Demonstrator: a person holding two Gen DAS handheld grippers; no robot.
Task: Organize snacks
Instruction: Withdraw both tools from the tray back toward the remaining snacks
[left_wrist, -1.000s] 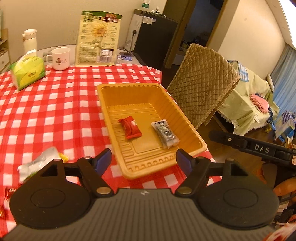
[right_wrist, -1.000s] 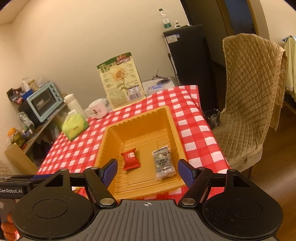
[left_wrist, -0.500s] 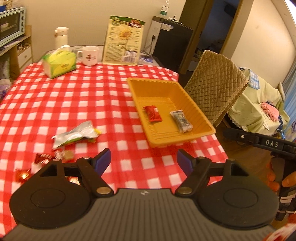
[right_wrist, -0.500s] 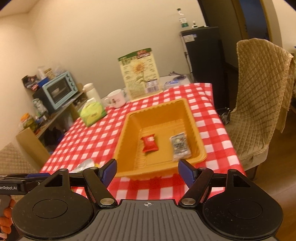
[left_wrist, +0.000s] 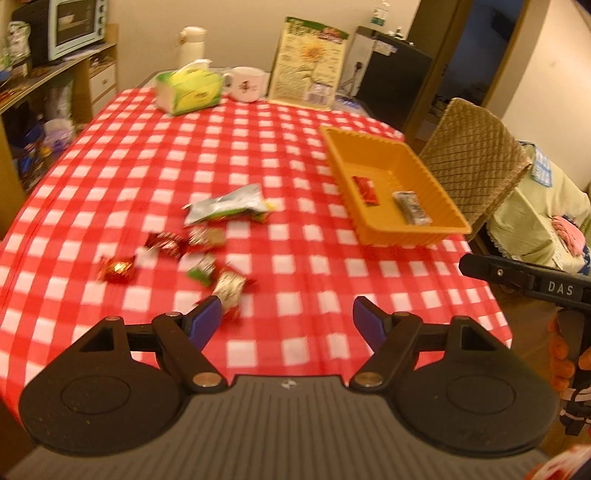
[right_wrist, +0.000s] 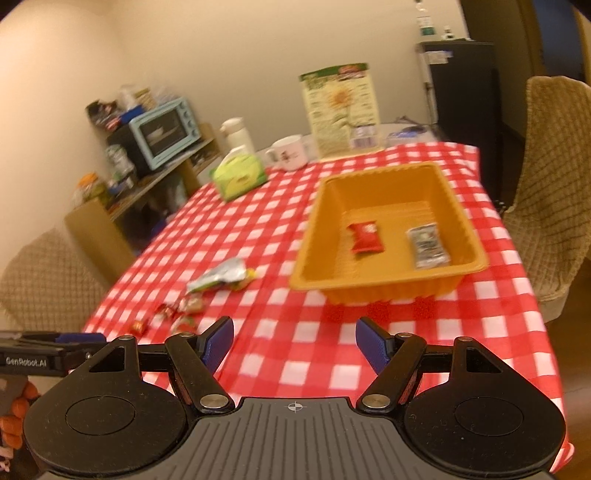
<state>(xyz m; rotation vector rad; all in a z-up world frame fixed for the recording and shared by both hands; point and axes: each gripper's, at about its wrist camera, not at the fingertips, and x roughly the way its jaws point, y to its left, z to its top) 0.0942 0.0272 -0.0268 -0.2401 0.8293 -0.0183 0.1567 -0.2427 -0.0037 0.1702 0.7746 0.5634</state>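
Open checkered tablecloth (left_wrist: 295, 266) between loose snack pile (left_wrist: 192, 251) and orange tray (left_wrist: 406, 236): clear lane. Tray walls block low side entry; top open. Tissue box (left_wrist: 188, 90), mug (left_wrist: 245, 84), chair (left_wrist: 472, 162) stand well apart.

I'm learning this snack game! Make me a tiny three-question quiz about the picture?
1. True or false: the orange plastic tray holds three packets.
2. Which lies nearer the white ceramic mug: A) green tissue box B) silver foil snack bag?
3. Fill in: the left gripper and right gripper are both ____.

Key: 1 false, only a red packet and a silver packet. 2 A. 3 open.
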